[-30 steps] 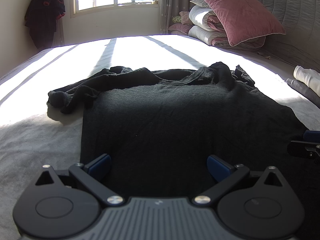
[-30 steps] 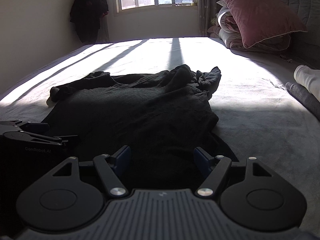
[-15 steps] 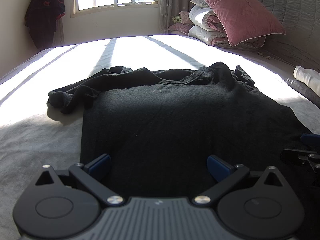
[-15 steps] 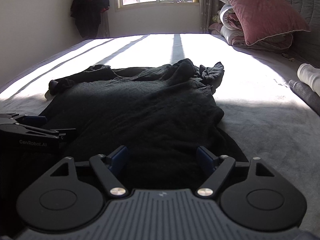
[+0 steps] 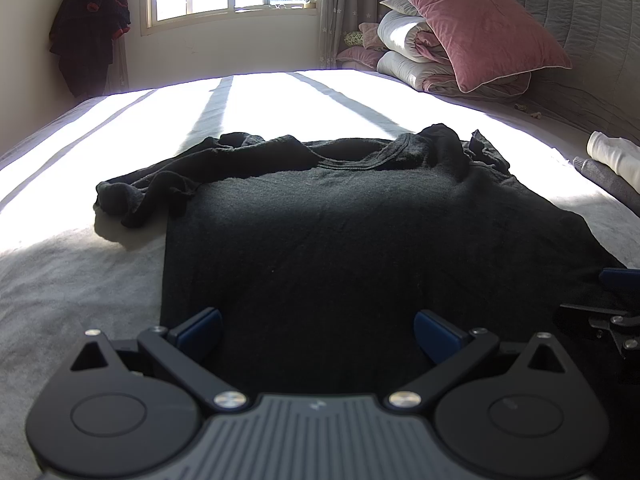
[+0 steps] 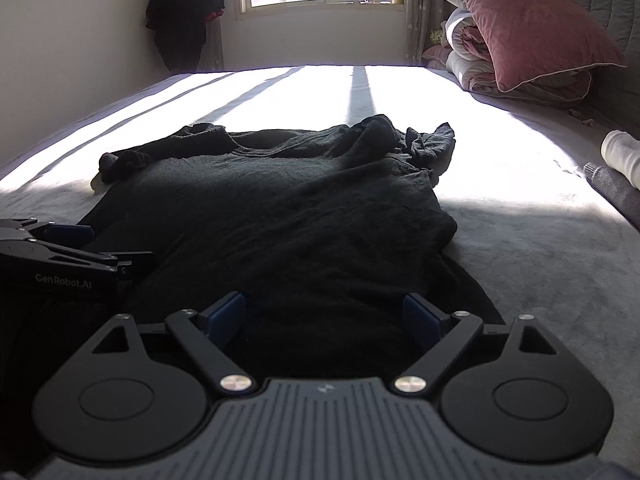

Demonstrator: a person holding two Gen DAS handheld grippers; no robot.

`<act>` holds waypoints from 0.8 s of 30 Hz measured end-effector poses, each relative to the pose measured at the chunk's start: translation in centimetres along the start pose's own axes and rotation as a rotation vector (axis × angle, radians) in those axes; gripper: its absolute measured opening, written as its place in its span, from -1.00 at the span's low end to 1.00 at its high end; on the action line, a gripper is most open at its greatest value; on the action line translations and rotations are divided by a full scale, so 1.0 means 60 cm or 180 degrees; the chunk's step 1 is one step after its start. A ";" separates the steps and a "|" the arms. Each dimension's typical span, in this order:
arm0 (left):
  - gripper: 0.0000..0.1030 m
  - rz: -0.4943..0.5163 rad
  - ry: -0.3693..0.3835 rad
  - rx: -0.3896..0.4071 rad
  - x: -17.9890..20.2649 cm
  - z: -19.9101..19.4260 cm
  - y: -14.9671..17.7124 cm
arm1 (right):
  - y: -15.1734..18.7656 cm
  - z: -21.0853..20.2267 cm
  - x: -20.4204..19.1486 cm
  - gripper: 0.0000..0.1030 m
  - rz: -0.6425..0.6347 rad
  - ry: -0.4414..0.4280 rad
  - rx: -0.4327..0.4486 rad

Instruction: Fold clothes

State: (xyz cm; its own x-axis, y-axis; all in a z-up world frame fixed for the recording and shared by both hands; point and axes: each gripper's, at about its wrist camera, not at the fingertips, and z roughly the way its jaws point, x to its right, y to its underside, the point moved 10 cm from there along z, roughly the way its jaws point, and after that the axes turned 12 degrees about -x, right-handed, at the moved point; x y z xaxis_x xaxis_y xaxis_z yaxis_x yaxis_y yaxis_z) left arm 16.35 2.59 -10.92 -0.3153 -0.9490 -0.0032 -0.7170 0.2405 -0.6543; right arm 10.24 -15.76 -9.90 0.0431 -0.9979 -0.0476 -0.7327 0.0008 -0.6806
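Black knit fills the left wrist view: a long-sleeved top (image 5: 360, 248) spread on the grey bed (image 5: 72, 280), its hem end nearest the camera, neckline and bunched sleeves at the far end in the sunlight. The body looks smoothed flat, probably so a fold can be taken from the hem, while the left sleeve lies crumpled across the shoulder, not yet dealt with. The left gripper (image 5: 318, 330) hovers low over the hem end with its blue pads wide apart; cloth shows between them, but neither pad presses on it, so it holds nothing. At the right edge the other tool pokes in. A pink pillow (image 5: 480, 24) leans on rolled bedding by the headboard, well apart from the work, and a white roll of cloth (image 5: 616, 156) sits at the bed's right side.

From the right wrist view, the same top (image 6: 280, 220) runs away from the camera, its right side edge rumpled and partly doubled under near the tool. The right gripper (image 6: 324, 316) sits over the near right part of the hem end; its jaws are opening, with fabric between the pads but no grip on it. The left tool appears at the left edge, beside the garment's other hem corner. Both stand side by side along the same end, a fair stance for taking the hem corners together.
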 end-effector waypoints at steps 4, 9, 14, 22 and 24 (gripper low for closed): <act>0.99 0.0000 0.0000 0.0000 0.000 0.000 0.000 | 0.000 0.000 0.000 0.73 0.0000 0.0002 0.0001; 0.99 0.0000 0.0000 0.0000 0.000 0.000 0.000 | 0.000 0.001 -0.001 0.74 -0.0003 0.0011 0.0001; 0.99 0.0000 -0.0001 0.0000 0.000 0.000 0.000 | 0.000 0.004 -0.003 0.79 -0.0026 0.0016 -0.0008; 0.99 -0.0001 -0.0001 0.0000 0.000 0.000 0.000 | 0.000 0.004 -0.003 0.81 -0.0028 0.0012 -0.0009; 0.99 -0.0001 -0.0001 0.0000 0.000 0.000 0.000 | 0.000 0.004 -0.003 0.81 -0.0027 0.0012 -0.0010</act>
State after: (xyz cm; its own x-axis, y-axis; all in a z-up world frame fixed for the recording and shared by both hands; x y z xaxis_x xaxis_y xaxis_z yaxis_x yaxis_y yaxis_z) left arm 16.35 2.59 -10.93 -0.3150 -0.9491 -0.0034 -0.7171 0.2403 -0.6542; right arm 10.38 -15.58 -10.04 0.0468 -0.9981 -0.0392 -0.7344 -0.0078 -0.6787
